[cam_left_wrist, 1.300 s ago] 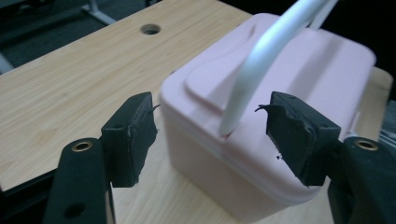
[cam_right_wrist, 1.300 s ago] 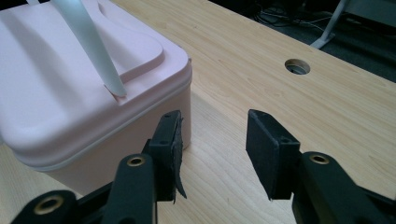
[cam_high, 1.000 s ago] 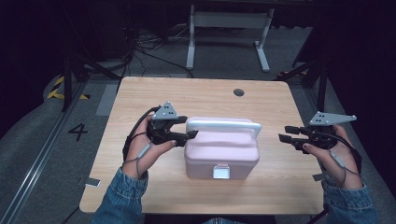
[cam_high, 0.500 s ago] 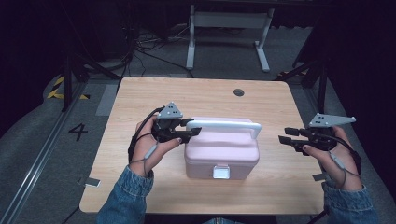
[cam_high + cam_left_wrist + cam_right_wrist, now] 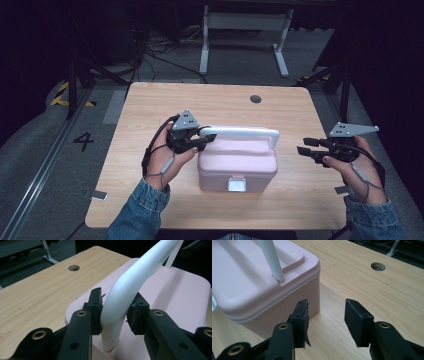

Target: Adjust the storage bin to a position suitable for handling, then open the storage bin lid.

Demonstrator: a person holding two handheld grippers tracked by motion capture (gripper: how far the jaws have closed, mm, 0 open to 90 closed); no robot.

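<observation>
The desk (image 5: 150,110) lies mostly bare around me: open wood reaches to its far edge, where a round hole (image 5: 255,99) sits, and wide strips run down both sides. The pink box (image 5: 237,162) stands near the middle, slightly toward my near edge, its white clasp (image 5: 236,184) facing me. My left gripper (image 5: 202,140) comes in from the box's left end, my hand (image 5: 167,157) low behind it, fingers (image 5: 96,306) set on either side of the white handle (image 5: 245,132) at its bend, one touching it. My right gripper (image 5: 303,146) hovers just beside the box's right end, level, fingers (image 5: 358,321) parted wide and holding nothing.
</observation>
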